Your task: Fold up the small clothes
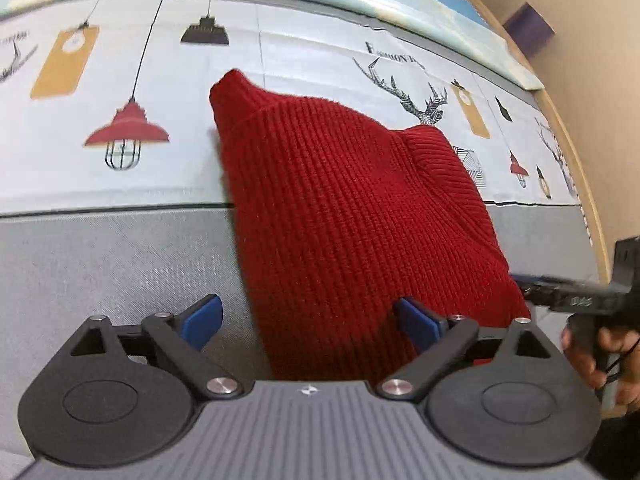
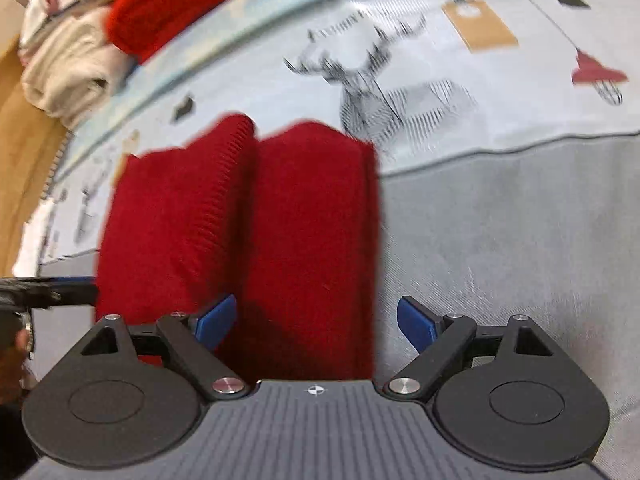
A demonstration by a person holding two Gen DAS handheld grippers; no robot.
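A red ribbed knit garment (image 1: 352,216) lies folded lengthwise on the printed cloth, its near end under both grippers. My left gripper (image 1: 316,322) is open, blue pads apart; the garment's left edge runs between them. My right gripper (image 2: 316,320) is open over the garment's right edge (image 2: 312,240). In the right wrist view the garment shows two side-by-side folded panels. The right gripper's tip shows at the right edge of the left wrist view (image 1: 576,292), beside the garment's near right corner.
The surface is a grey cloth (image 1: 120,264) with a white lamp-and-deer print band (image 1: 120,92) beyond. A stack of folded clothes, cream and red (image 2: 96,36), sits at the far left in the right wrist view. A wooden edge (image 1: 580,152) bounds the right side.
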